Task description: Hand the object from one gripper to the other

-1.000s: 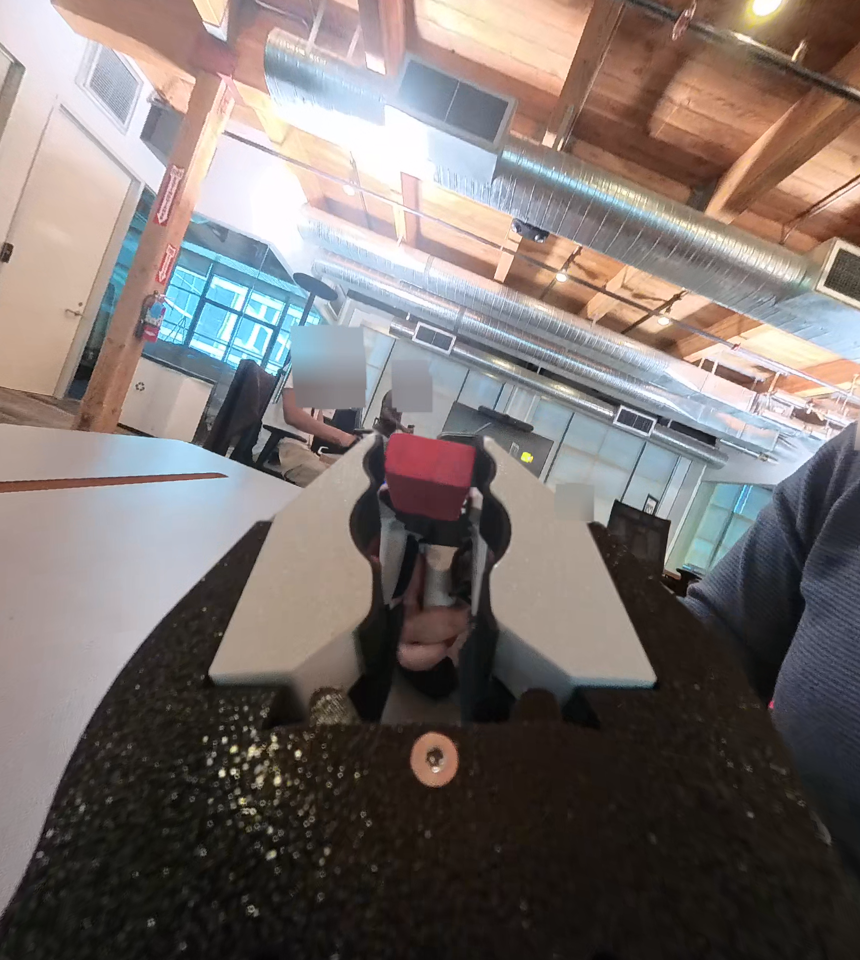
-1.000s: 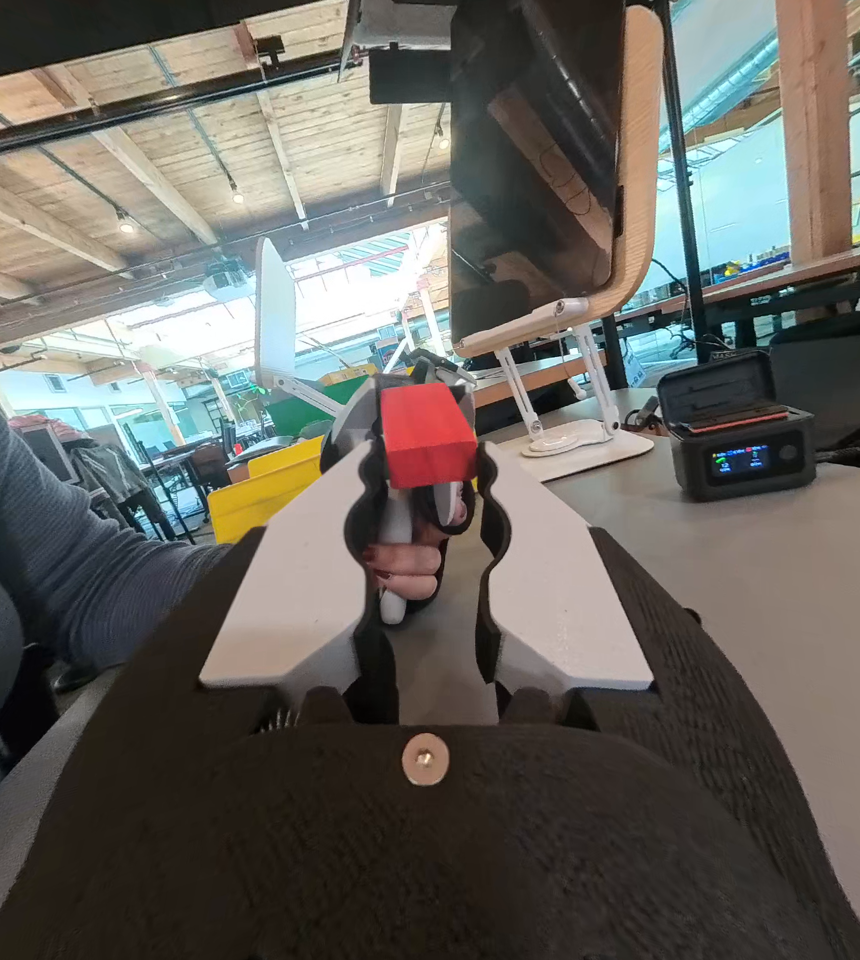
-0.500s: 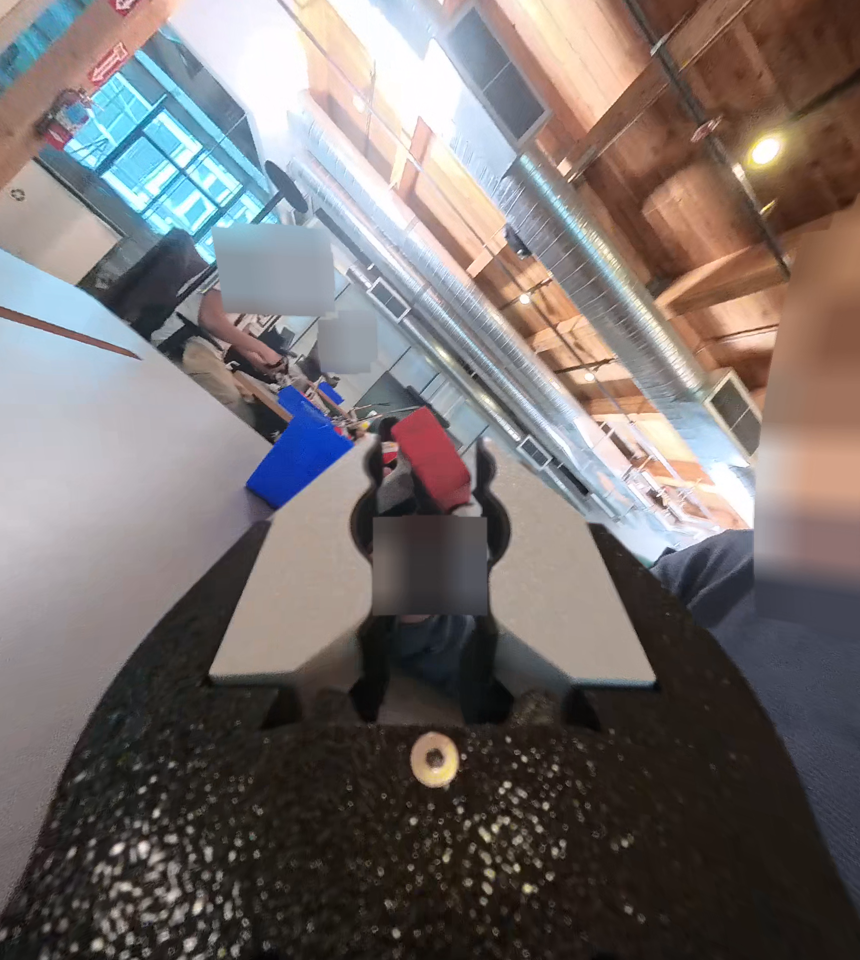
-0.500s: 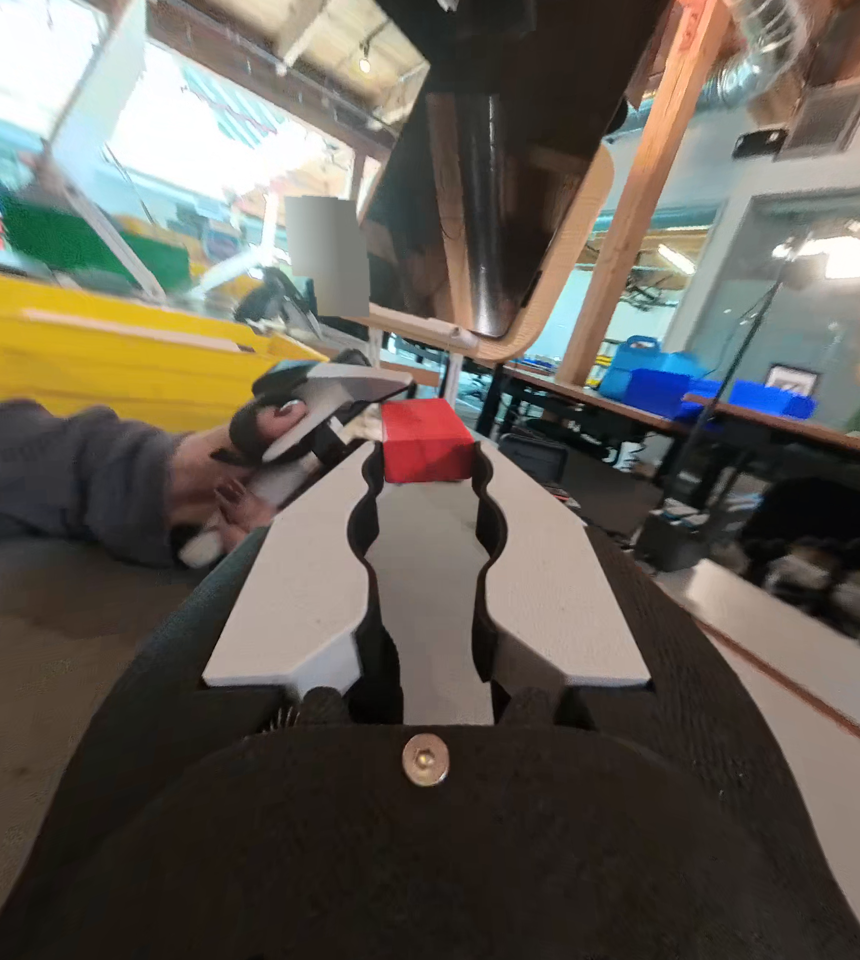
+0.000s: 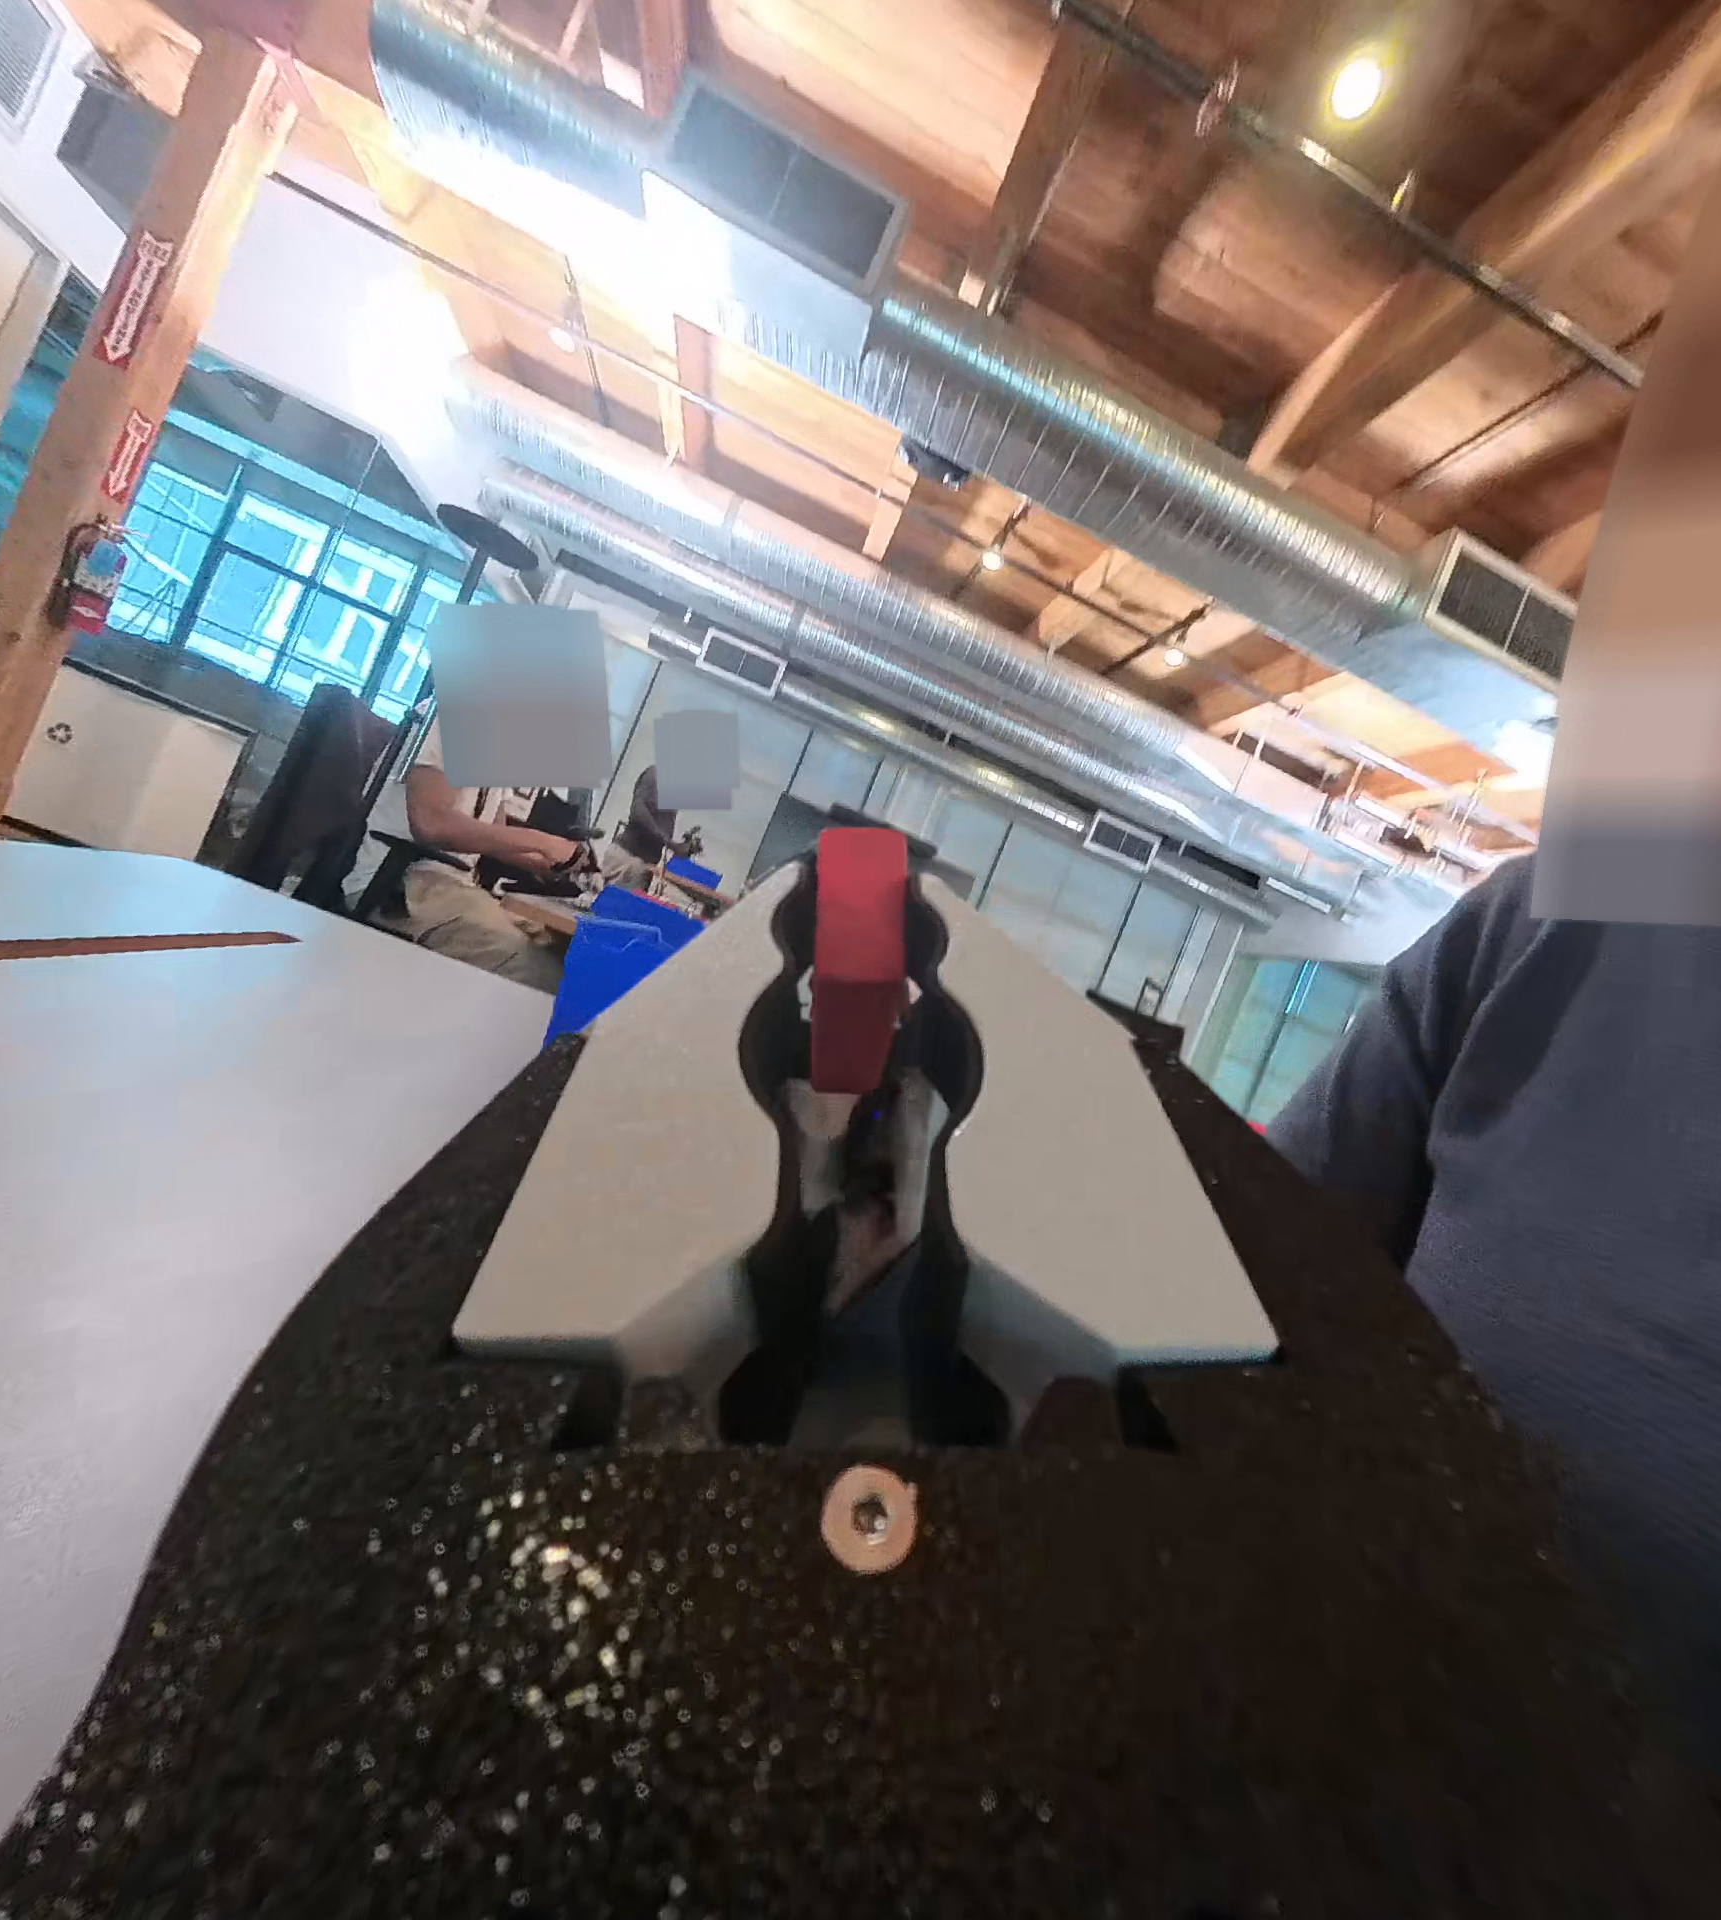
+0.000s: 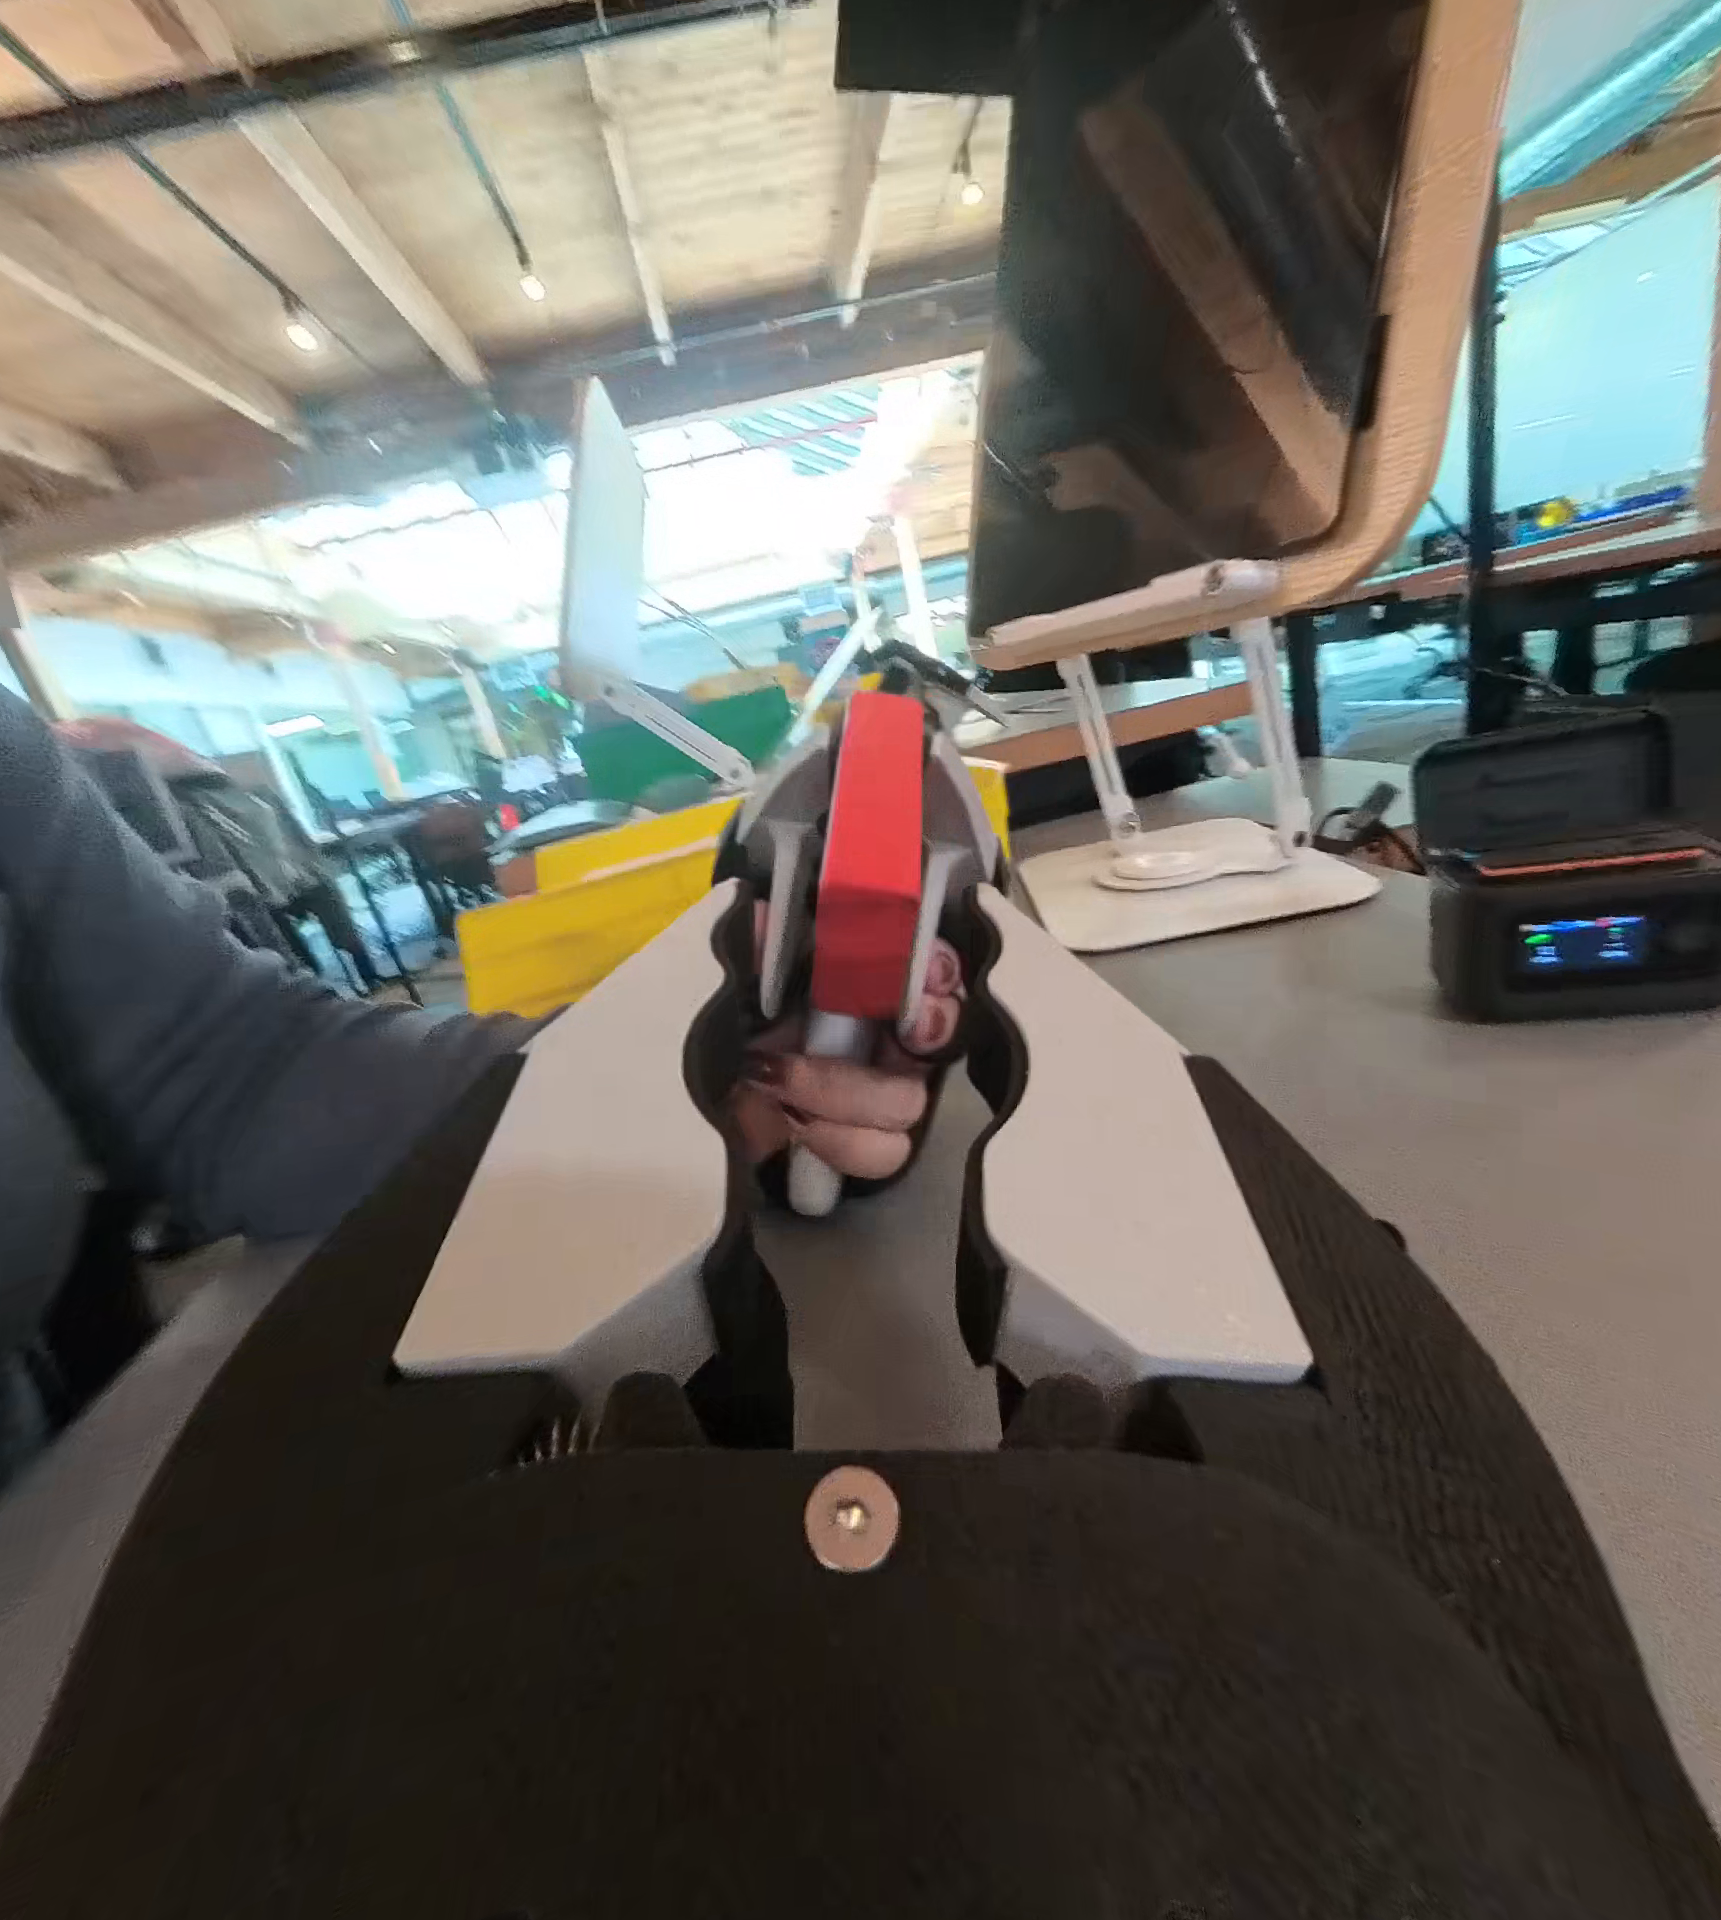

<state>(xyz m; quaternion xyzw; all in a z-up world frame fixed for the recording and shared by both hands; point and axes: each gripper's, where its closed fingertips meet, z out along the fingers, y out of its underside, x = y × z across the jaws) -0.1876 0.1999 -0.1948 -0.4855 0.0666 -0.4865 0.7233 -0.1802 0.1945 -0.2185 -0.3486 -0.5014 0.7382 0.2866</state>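
Observation:
A red block (image 5: 856,935) stands narrow side on between the fingertips of my left gripper (image 5: 861,883), which is shut on it in mid-air. In the right wrist view the same red block (image 6: 871,862) is clamped between the left gripper's silver fingers (image 6: 781,914), with a hand (image 6: 835,1122) on the handle below. My right gripper (image 6: 856,904) faces it with its jaws open. Its white fingers stand apart from the block on both sides. Parts of the right gripper (image 5: 840,1153) show dimly through the left gripper's gap.
A grey table (image 6: 1458,1195) carries a black case with a small screen (image 6: 1583,935) and a white monitor stand (image 6: 1199,883). Yellow bins (image 6: 607,914) stand behind. The person's grey sleeve (image 6: 160,987) fills the left. A blue bin (image 5: 627,945) sits beyond the white table (image 5: 160,1143). The tips of both grippers are at nearly the same place.
Half a second ago my right gripper held the block alone, with the left gripper off to the side. Now the left gripper is shut on the block and the right jaws have opened.

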